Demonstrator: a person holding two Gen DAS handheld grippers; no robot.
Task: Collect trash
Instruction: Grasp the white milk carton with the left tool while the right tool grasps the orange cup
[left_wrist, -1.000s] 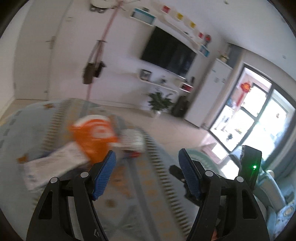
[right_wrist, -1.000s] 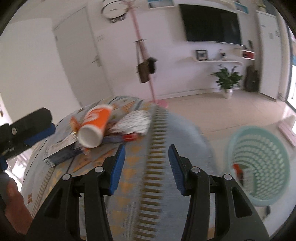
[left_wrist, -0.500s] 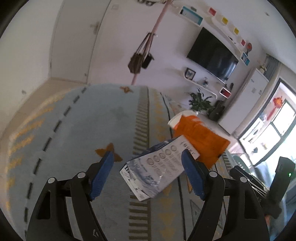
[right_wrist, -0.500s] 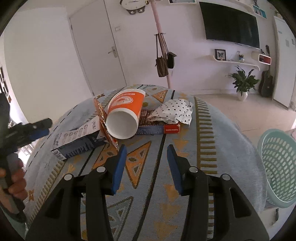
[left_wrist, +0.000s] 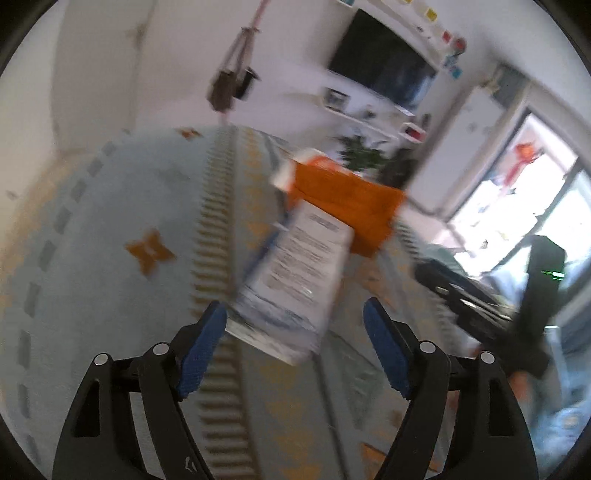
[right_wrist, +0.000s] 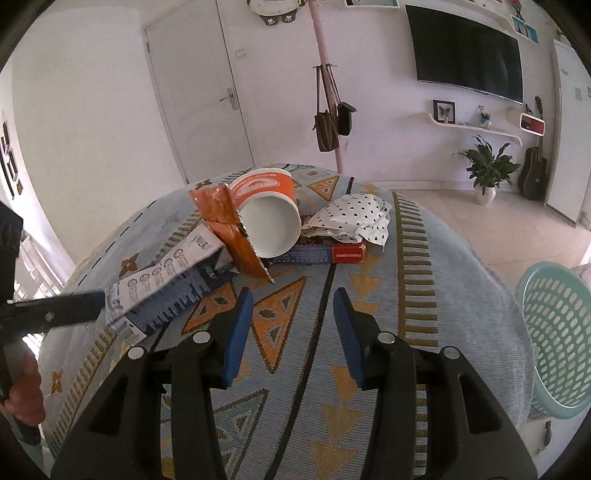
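Trash pile: clustered at far middle of the patterned tablecloth (right_wrist: 369, 302), well back from near edge.
Blue-white carton (right_wrist: 170, 284): lies flat, long axis slanting toward left edge of table; near end just beside the left gripper's tip in the right wrist view.
Orange cup (right_wrist: 267, 214): on its side, open mouth toward camera, resting over far end of carton.
Orange wrapper (right_wrist: 231, 229): standing on edge against cup's left side, serrated edge down.
Flat box with red end (right_wrist: 325, 254): under and right of the cup.
Polka-dot paper (right_wrist: 354, 218): crumpled, on top of flat box.
Basket (right_wrist: 557, 332): teal, perforated, off table's right edge, lower than the tabletop.
Open room: bare cloth between right gripper and pile; cloth left of carton also bare (left view blurred).
Left gripper (left_wrist: 295, 332): jaws opening, wide apart, carton's (left_wrist: 295, 280) near end between fingertips; left pad looks at or near carton corner, right pad clear of it, contact unclear from blur. Angled down at table.
Right gripper (right_wrist: 293, 325): jaws partly apart, nothing between them, over bare cloth short of pile, pitched down.
Hand (right_wrist: 22, 391): at left frame edge, wrapped on left gripper's handle.
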